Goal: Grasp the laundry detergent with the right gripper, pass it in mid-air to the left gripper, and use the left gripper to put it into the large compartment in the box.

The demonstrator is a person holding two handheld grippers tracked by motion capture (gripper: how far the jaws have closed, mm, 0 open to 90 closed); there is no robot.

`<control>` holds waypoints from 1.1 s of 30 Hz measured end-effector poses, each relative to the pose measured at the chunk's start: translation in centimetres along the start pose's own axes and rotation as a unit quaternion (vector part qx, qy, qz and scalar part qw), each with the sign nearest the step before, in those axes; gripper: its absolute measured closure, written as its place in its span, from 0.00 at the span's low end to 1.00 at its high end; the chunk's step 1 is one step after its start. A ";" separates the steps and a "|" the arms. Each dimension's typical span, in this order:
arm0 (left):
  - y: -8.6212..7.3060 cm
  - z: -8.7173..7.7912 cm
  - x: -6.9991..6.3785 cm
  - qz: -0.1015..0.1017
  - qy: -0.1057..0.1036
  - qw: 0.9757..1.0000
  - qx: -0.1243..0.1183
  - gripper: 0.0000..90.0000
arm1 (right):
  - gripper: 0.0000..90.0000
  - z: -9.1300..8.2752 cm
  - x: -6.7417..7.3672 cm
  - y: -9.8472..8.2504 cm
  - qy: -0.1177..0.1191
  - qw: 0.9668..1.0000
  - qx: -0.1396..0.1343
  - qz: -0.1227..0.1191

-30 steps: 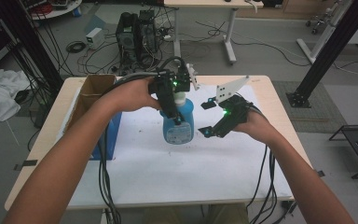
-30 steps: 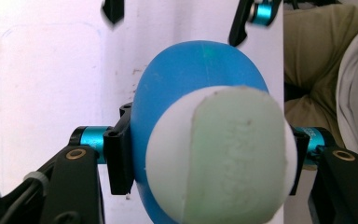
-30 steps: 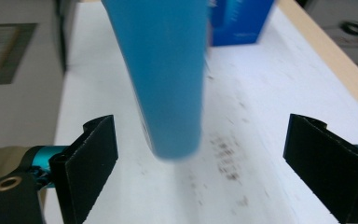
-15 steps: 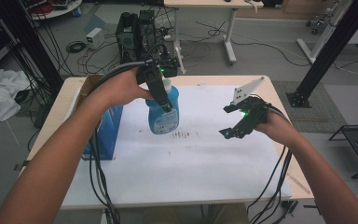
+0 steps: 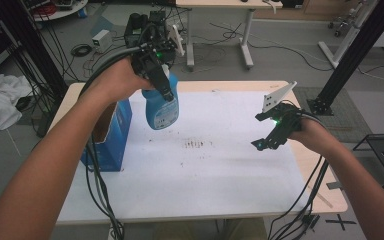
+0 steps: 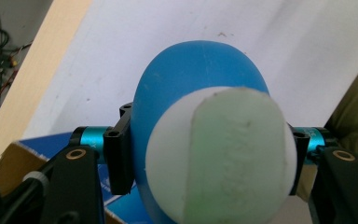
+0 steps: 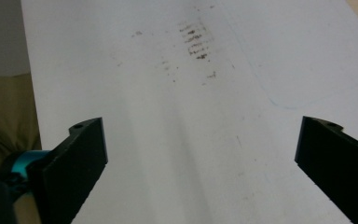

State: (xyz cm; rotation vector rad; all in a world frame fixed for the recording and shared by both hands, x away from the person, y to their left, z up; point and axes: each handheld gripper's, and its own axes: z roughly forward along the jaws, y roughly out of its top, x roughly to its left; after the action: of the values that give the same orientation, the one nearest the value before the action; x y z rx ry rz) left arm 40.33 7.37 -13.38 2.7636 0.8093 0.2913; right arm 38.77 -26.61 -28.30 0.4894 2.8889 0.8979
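Since a second ago I've lifted the bottle (image 5: 162,105) off the sheet (image 5: 215,165) toward the box (image 5: 111,135), my left gripper (image 5: 156,70) clamped round it, right gripper (image 5: 270,141) just opened wide, empty; boxing remains, I'd judge.

Right gripper (image 7: 200,154) fingers spread wide, empty, over white sheet (image 7: 177,116), dark smudges (image 7: 195,39).
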 end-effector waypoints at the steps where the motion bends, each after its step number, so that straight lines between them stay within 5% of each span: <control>1: -0.1 -0.3 0.3 0.002 0.003 1.000 0.006 0.42 | 0.01 0.0 -0.1 -0.1 -0.001 1.000 -0.001 -0.001; 7: -0.5 -1.2 1.4 -0.046 0.005 0.999 0.016 0.42 | 0.01 -0.8 -0.1 -0.3 -0.008 1.000 -0.015 -0.004; 13: -1.6 -2.6 2.5 -0.097 0.014 0.995 0.027 0.42 | 0.01 -0.9 -0.2 -0.7 -0.002 1.000 -0.010 0.004; 17: -2.9 -3.6 3.3 -0.144 0.028 0.989 0.009 0.42 | 0.01 -0.9 -0.5 -1.0 0.003 1.000 -0.001 0.008; 20: -3.8 -4.4 4.0 -0.160 0.035 0.986 0.009 0.42 | 0.01 -1.0 -0.7 -1.0 0.003 1.000 -0.004 0.006; 25: -5.4 -5.8 5.0 -0.215 0.043 0.976 -0.003 0.42 | 0.01 -1.1 -1.0 -1.1 -0.003 1.000 -0.002 0.003; 28: -6.2 -6.6 5.5 -0.223 0.052 0.973 -0.011 0.42 | 0.01 -1.3 -1.0 -1.1 -0.005 1.000 0.001 0.002; 33: -7.5 -7.1 6.3 -0.223 0.051 0.973 -0.010 0.42 | 0.01 -1.5 -1.0 -1.2 -0.008 1.000 -0.008 -0.005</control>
State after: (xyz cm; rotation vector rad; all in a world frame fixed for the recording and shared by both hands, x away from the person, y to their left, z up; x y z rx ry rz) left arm 40.01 18.20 -8.03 2.4711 1.4076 0.3494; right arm 39.11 -28.64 -27.72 0.4777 2.8647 0.9107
